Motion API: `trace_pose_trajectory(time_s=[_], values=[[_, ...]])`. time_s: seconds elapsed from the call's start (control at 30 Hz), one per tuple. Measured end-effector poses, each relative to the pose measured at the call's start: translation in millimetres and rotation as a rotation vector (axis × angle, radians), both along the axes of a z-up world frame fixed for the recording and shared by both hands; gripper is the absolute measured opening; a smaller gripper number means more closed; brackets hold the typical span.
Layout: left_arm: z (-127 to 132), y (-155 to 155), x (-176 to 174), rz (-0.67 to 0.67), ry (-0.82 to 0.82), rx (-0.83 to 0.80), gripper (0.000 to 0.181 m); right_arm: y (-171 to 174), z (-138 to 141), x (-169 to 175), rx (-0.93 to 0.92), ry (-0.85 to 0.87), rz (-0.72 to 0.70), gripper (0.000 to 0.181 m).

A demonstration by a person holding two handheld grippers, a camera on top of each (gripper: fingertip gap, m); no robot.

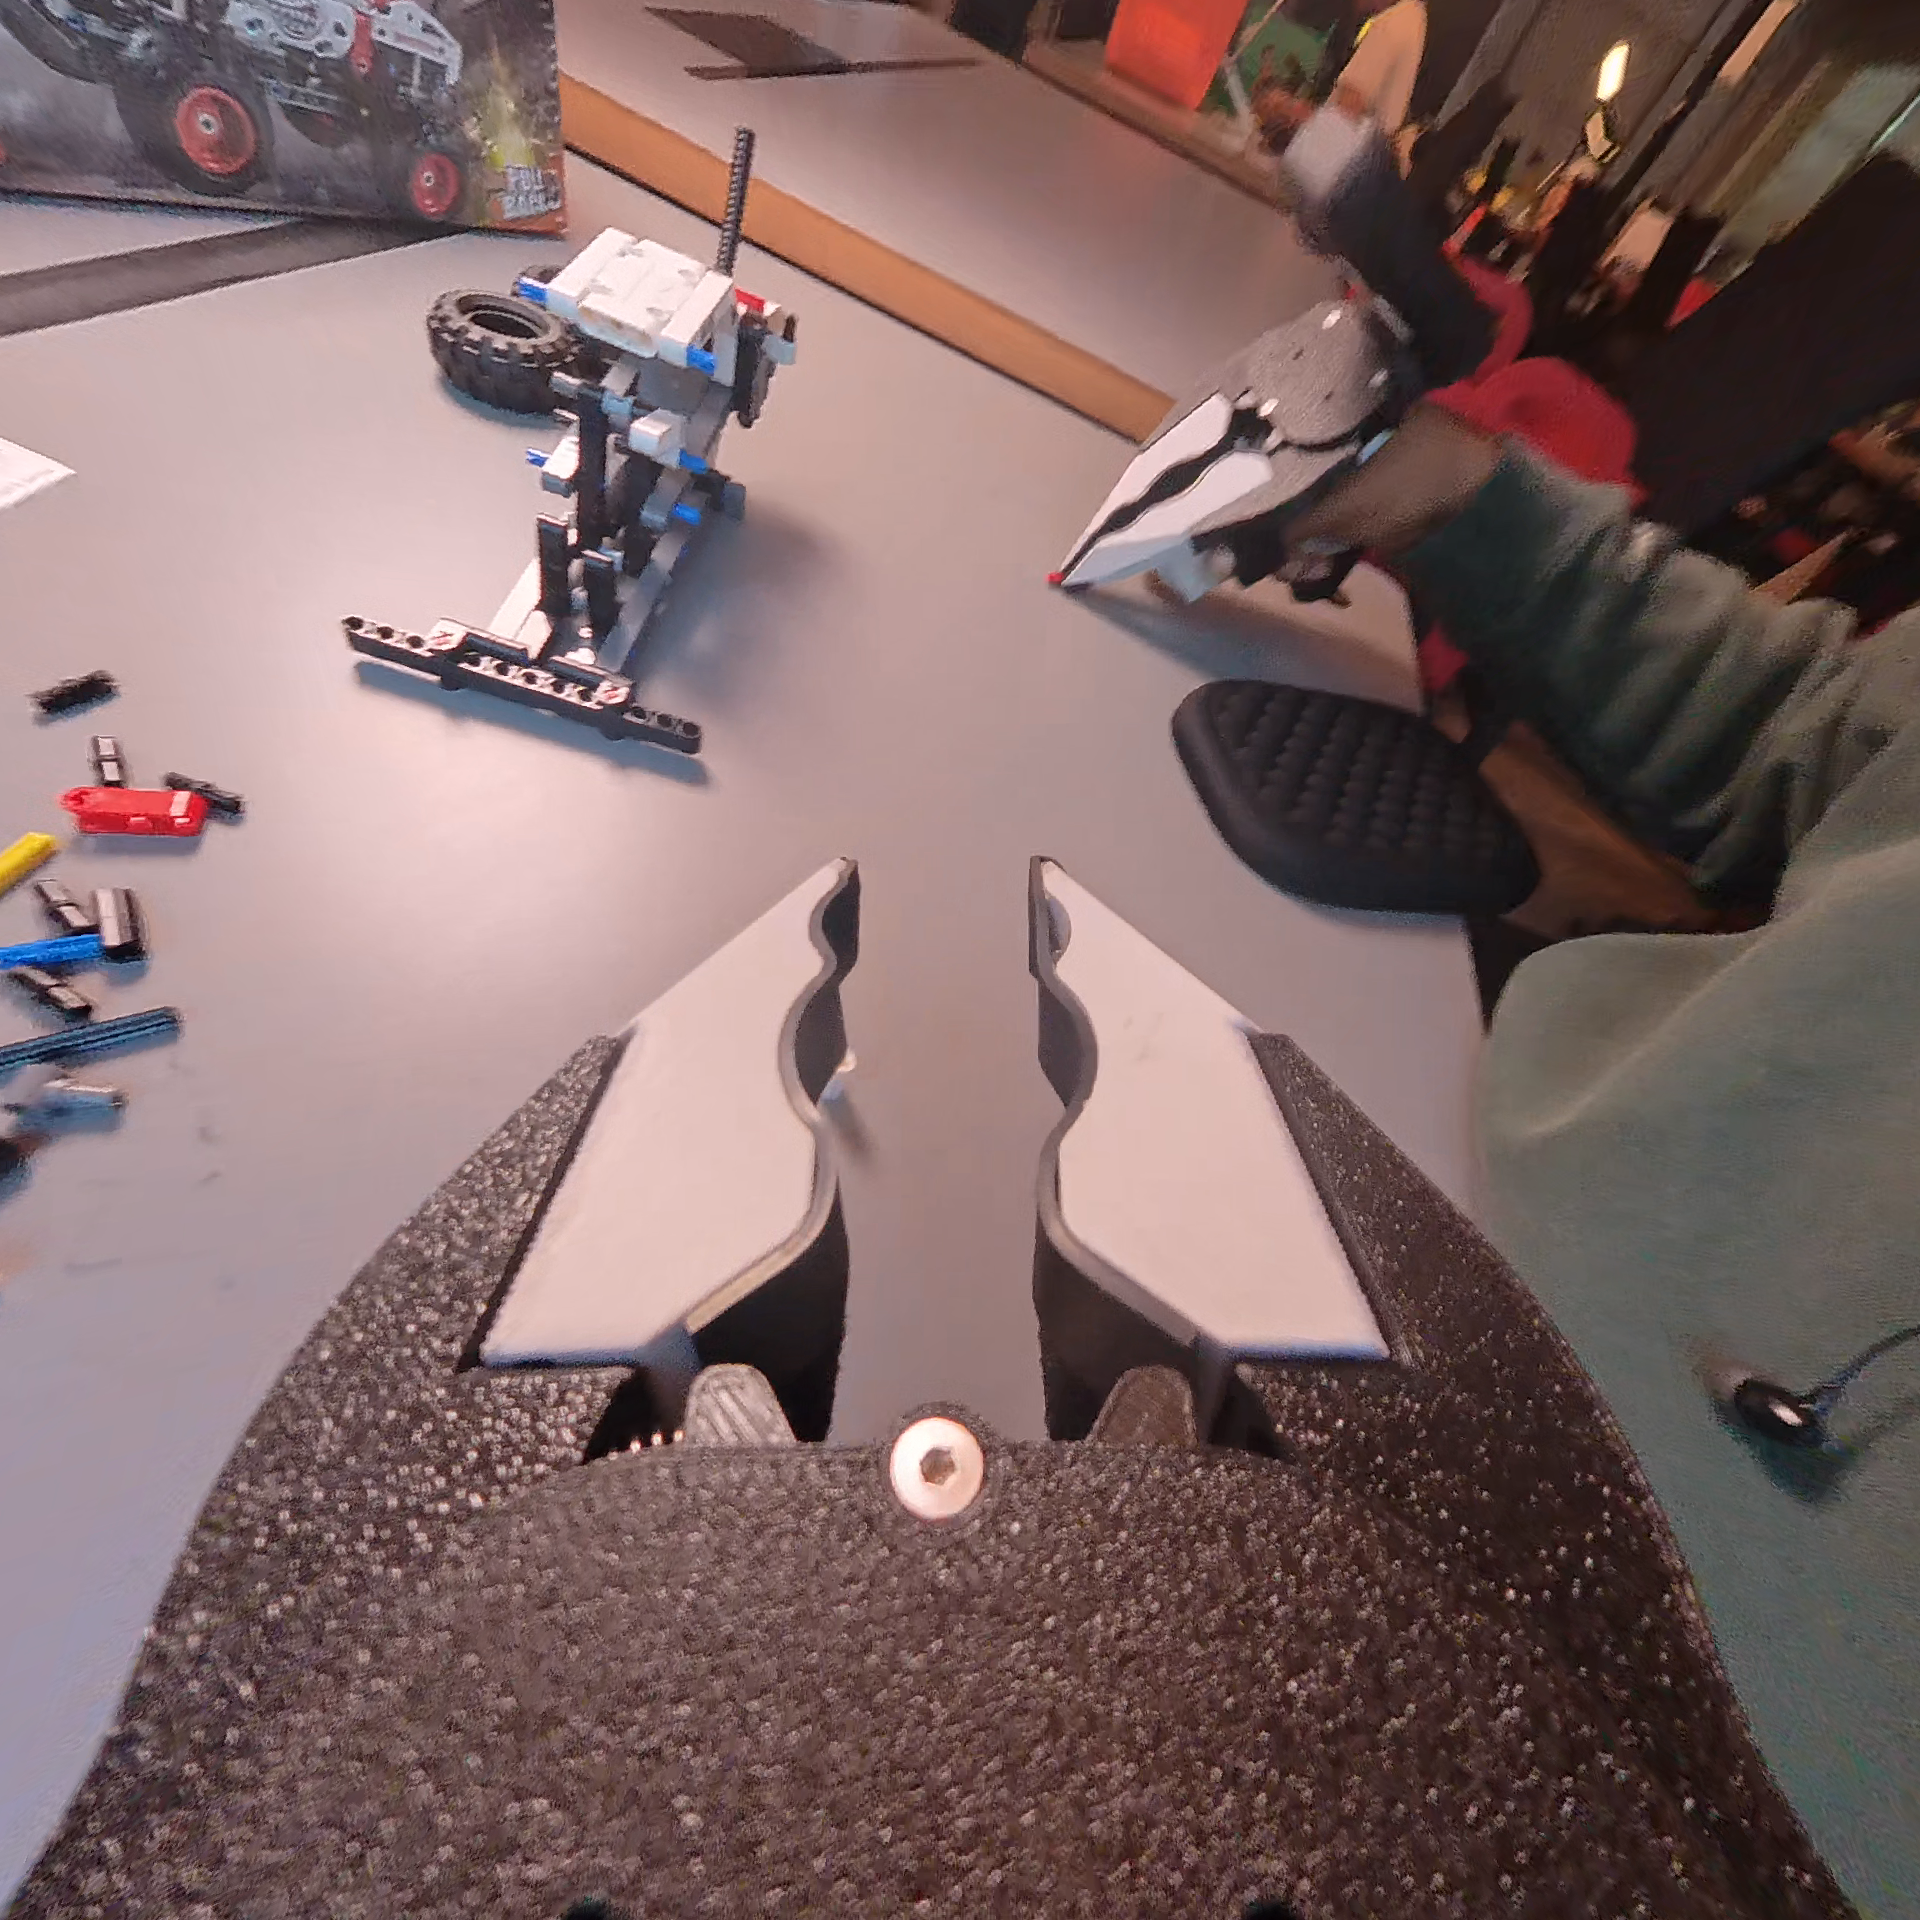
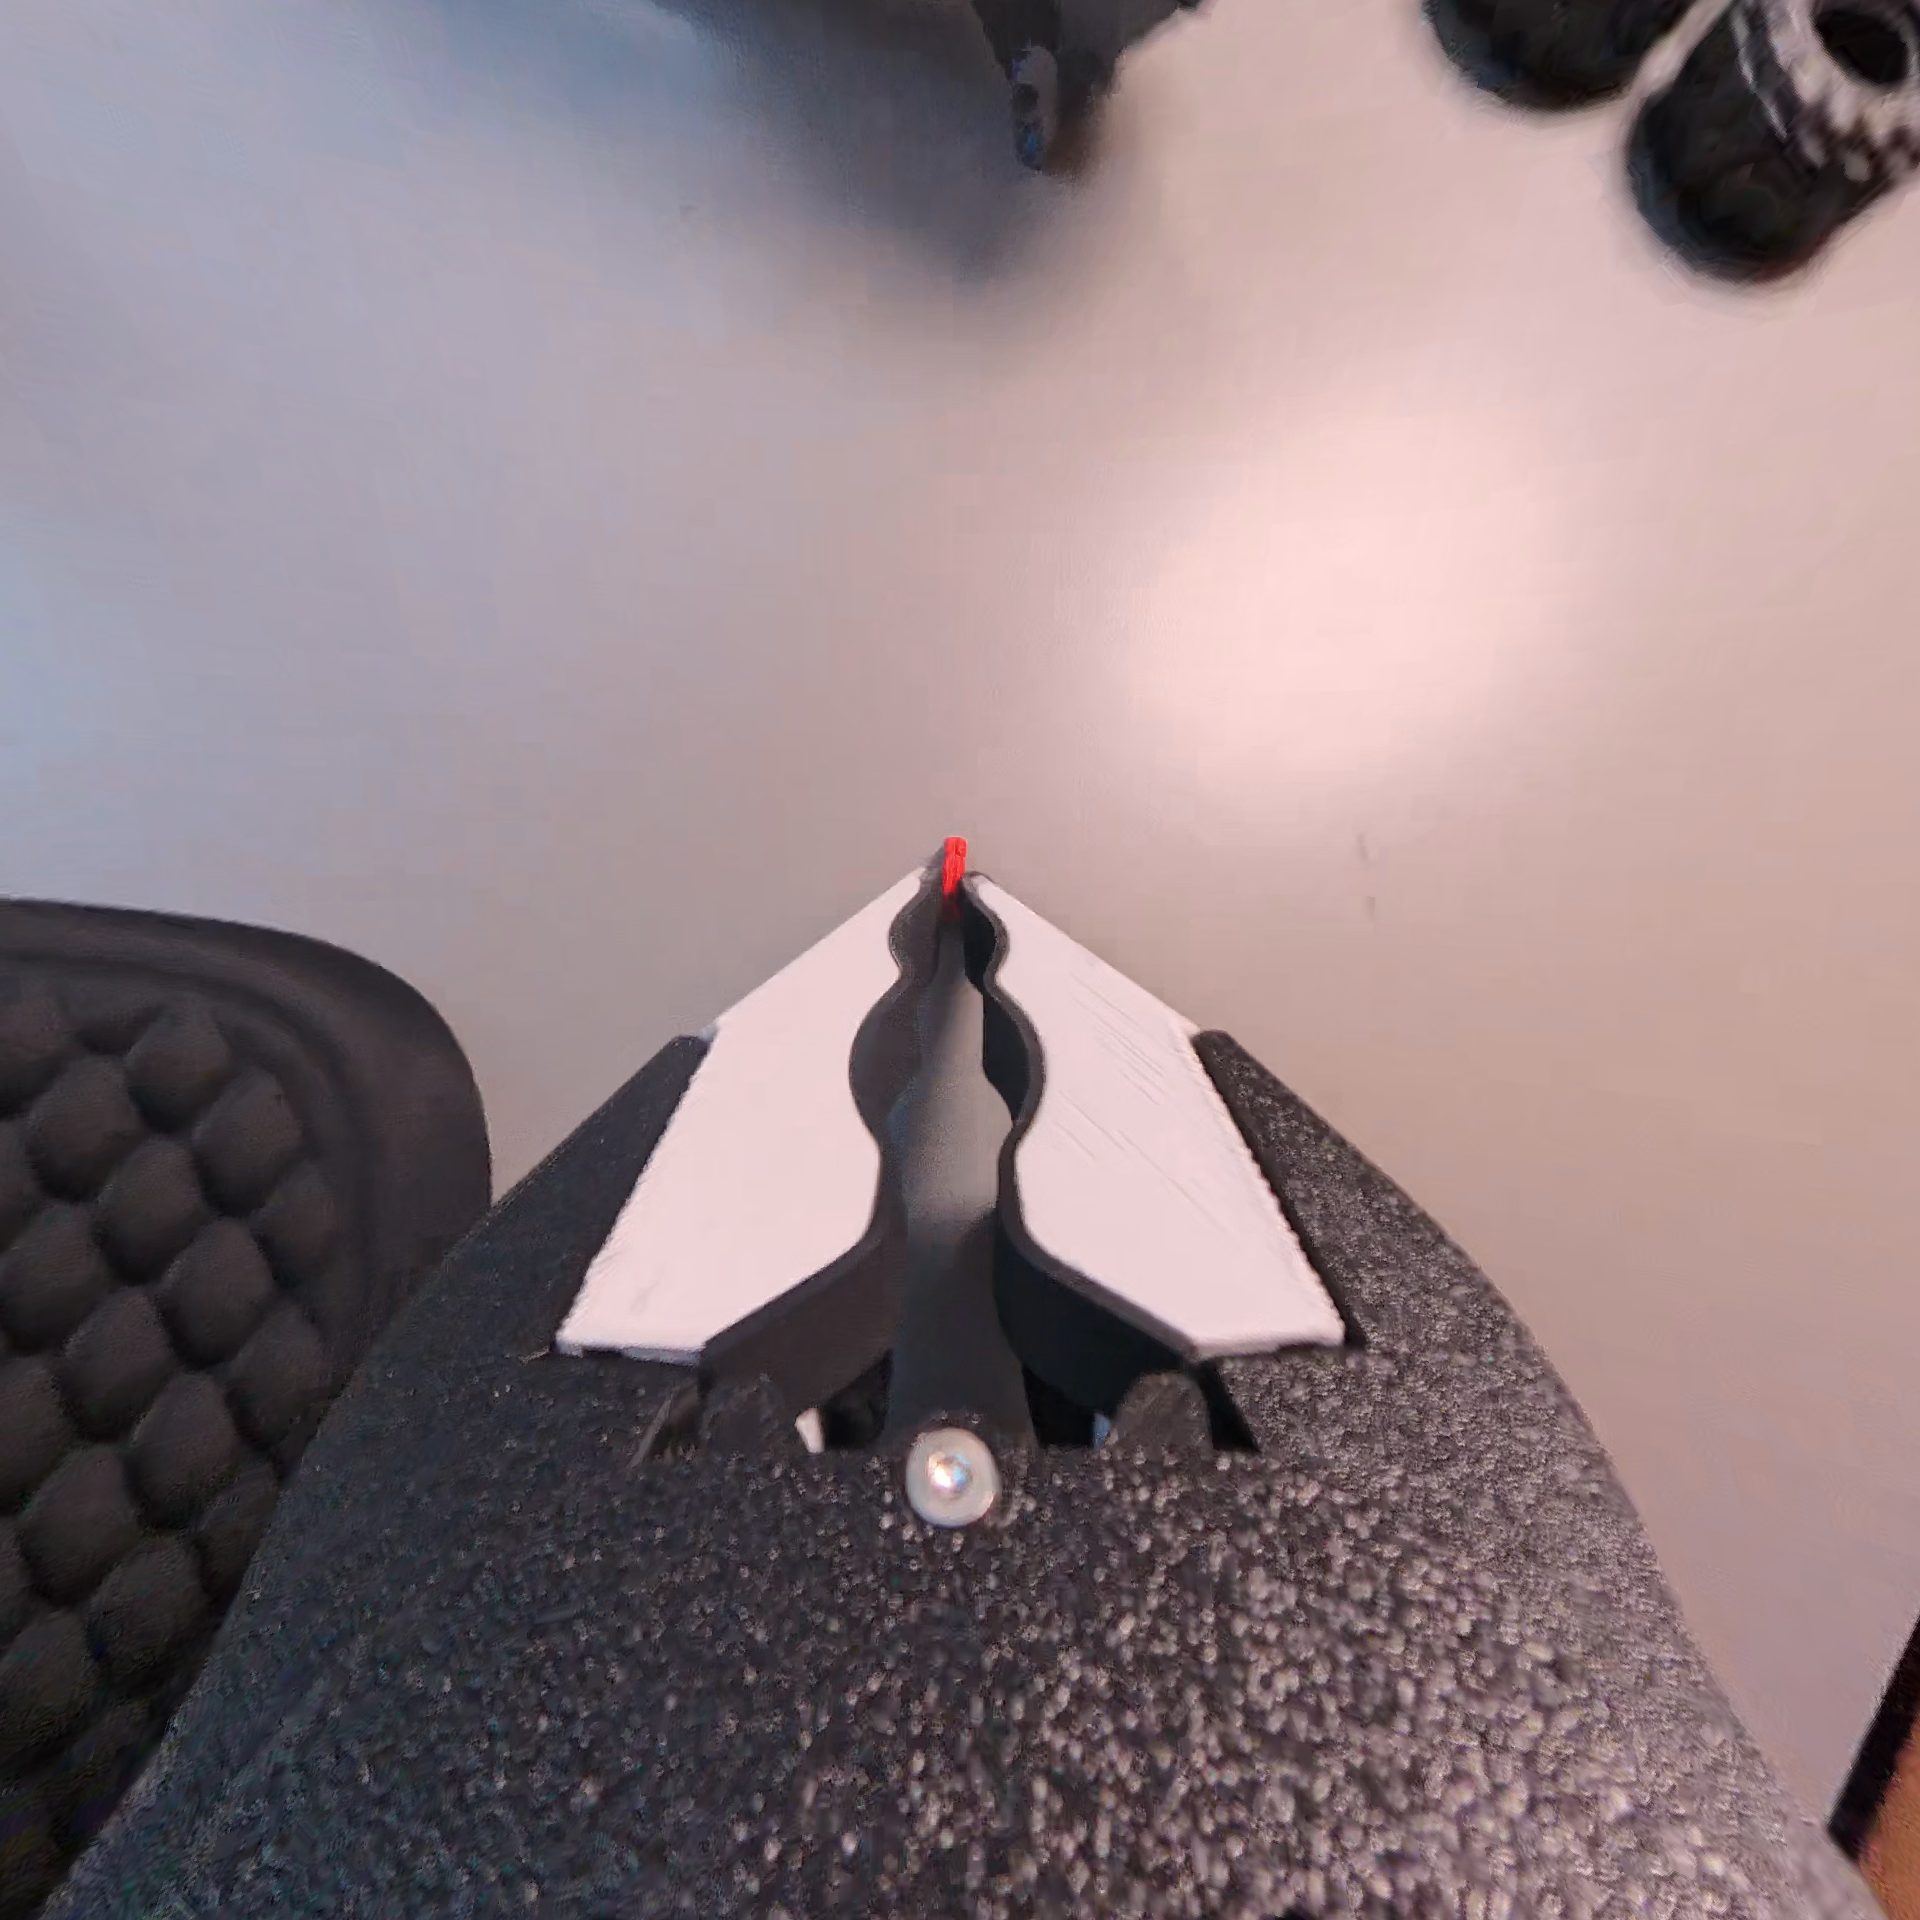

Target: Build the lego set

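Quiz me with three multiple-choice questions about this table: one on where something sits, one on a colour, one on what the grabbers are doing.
1. Where does the loose black tyre lie?
A. Right beside the half-built truck
B. On the dimpled black pad
C. Among the loose pieces

2. What colour is the small piece pinched by the right hand-held gripper?
A. Blue
B. Yellow
C. Red

3. How is the left hand-held gripper now?
A. Shut on a tyre
B. Open and empty
C. Shut on the box

Answers: 1 A, the tyre touches the truck's far end. 2 C, a red tip pokes out between the closed tips. 3 B, bare table shows between its fingers.
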State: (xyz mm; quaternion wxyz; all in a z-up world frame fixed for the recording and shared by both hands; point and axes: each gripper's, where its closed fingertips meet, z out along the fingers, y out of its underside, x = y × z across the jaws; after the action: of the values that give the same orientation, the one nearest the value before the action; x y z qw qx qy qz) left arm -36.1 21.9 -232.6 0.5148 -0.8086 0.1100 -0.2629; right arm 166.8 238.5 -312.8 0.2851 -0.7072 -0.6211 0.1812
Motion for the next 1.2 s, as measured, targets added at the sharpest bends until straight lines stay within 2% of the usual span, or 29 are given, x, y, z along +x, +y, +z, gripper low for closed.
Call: trace_pose_trajectory(time_s=[0.1, 0.2, 0.3, 0.4, 0.57, 0.63, 0.77, 1.0, 1.2], values=[[14, 0, 14, -0.041, -0.194, 0.002, 0.022, -51, 19, -46, 0.096, 0.128, 0.278, 0.003], [22, 1, 28, -0.093, -0.403, -0.035, 0.022, -123, 54, -101, 0.118, 0.284, 0.525, 0.003], [17, 2, 34, -0.099, -0.468, -0.072, 0.022, -178, 72, -139, 0.165, 0.333, 0.707, 0.003], [13, 0, 36, -0.104, -0.462, -0.088, 0.021, -211, 81, -163, 0.183, 0.364, 0.81, 0.003], [10, -4, 34, -0.108, -0.441, -0.102, 0.014, -224, 87, -182, 0.202, 0.387, 0.853, 0.003], [12, -4, 31, -0.105, -0.453, -0.098, 0.007, -224, 88, -184, 0.208, 0.391, 0.859, 0.003], [16, -6, 30, -0.122, -0.503, -0.1, 0.006, -226, 93, -183, 0.208, 0.429, 0.868, 0.003], [54, -18, 34, -0.291, -0.854, -0.053, 0.004, -241, 135, -175, 0.138, 0.73, 0.908, 0.004], [68, -23, 37, -0.351, -0.963, -0.036, 0.004, -244, 144, -172, 0.186, 0.778, 0.916, 0.005]])
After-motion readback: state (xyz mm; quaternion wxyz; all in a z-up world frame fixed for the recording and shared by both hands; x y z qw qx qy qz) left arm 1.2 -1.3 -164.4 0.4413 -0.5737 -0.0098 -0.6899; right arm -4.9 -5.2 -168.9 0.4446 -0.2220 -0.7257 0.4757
